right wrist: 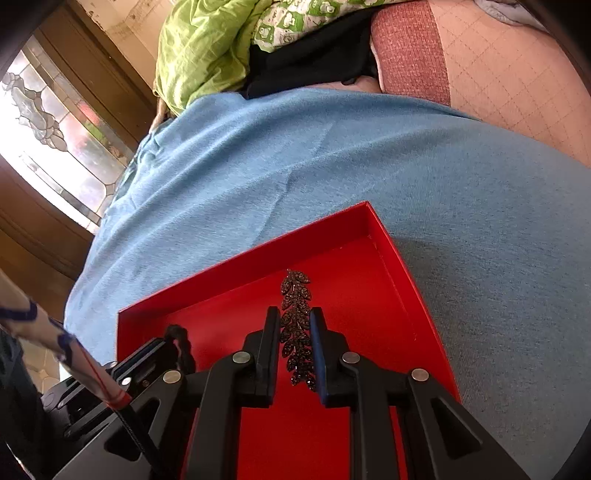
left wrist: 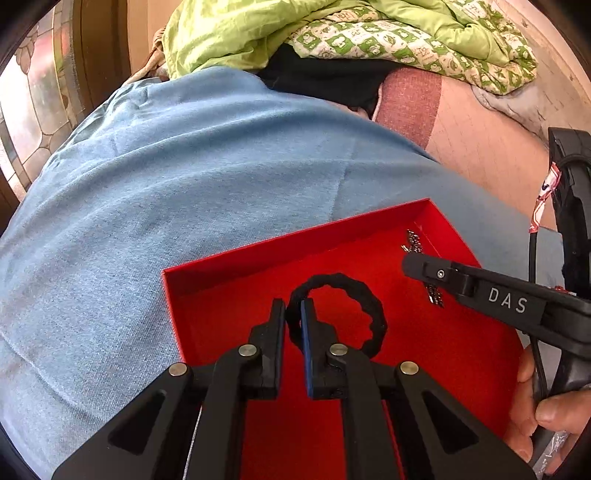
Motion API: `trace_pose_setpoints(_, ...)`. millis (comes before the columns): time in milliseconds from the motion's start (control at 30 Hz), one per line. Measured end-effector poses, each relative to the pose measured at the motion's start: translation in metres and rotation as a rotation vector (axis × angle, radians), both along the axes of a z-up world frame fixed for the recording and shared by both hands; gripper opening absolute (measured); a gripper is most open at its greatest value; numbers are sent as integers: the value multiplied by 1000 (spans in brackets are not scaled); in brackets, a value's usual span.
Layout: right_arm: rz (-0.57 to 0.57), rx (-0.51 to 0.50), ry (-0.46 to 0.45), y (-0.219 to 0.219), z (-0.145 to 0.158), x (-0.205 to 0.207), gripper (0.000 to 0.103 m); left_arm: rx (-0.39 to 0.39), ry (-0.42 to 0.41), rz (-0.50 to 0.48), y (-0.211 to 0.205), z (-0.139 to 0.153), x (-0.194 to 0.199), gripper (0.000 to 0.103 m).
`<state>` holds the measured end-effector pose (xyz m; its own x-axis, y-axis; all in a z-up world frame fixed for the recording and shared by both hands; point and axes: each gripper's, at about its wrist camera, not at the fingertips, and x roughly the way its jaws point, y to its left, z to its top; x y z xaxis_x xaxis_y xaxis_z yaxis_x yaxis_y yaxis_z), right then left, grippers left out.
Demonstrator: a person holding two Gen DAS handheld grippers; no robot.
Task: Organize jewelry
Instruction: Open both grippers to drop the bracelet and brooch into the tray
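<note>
Over the red box [left wrist: 236,258], our left hand-held gripper [left wrist: 293,314] pinches the hair tie [left wrist: 373,306]; our right hand-held gripper [right wrist: 294,325] narrowly straddles the brooch [right wrist: 297,314], grip unclear; we release low.

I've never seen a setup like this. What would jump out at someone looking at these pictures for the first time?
First, the bright red box, open and resting on a blue cloth. Inside it, the left gripper pinches the rim of a black braided ring, while the right gripper straddles a dark, sparkly leaf-shaped jewelry piece near the box's middle. Behind, a green quilt is heaped at the top.
</note>
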<state>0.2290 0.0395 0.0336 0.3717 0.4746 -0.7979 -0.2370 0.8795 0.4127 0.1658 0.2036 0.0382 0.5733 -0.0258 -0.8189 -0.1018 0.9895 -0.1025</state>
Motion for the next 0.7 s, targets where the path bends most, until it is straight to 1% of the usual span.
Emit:
trace_pose_setpoints(67,5,-1,4,0,-2,0,18,-4,2,9,2,-1,0,10)
trace_pose_setpoints(100,3,-6,3,-1,-1,-1,19,-4,0,13,2,0,0,18)
trace_pose_setpoints(133,1,-2,1,-2,0,-1,24,-3,-7,19,3,1,-1,33)
trace_pose_setpoints(167,0,6,3,-3,0,0,29,1,-16,27,4,3,-2,41)
trace_pose_setpoints(200,-1,17,5,-4,1,0,40,8,-28,37,4,5,-4,47)
trace_pose_setpoints(233,-6,22,1,-6,2,-1,42,12,-38,41,4,8,-5,47)
trace_pose_setpoints(367,-20,48,-21,-14,12,-5,42,-8,-62,48,7,18,-7,47)
trace_pose_setpoints(467,-26,93,-41,-26,27,-13,42,-27,-84,53,7,27,-9,47)
trace_pose_setpoints(533,-27,109,-67,-35,41,-23,42,-31,-100,42,2,34,-12,47)
trace_pose_setpoints(700,-20,140,-116,-60,70,-60,42,-10,-134,-7,-22,49,-22,47)
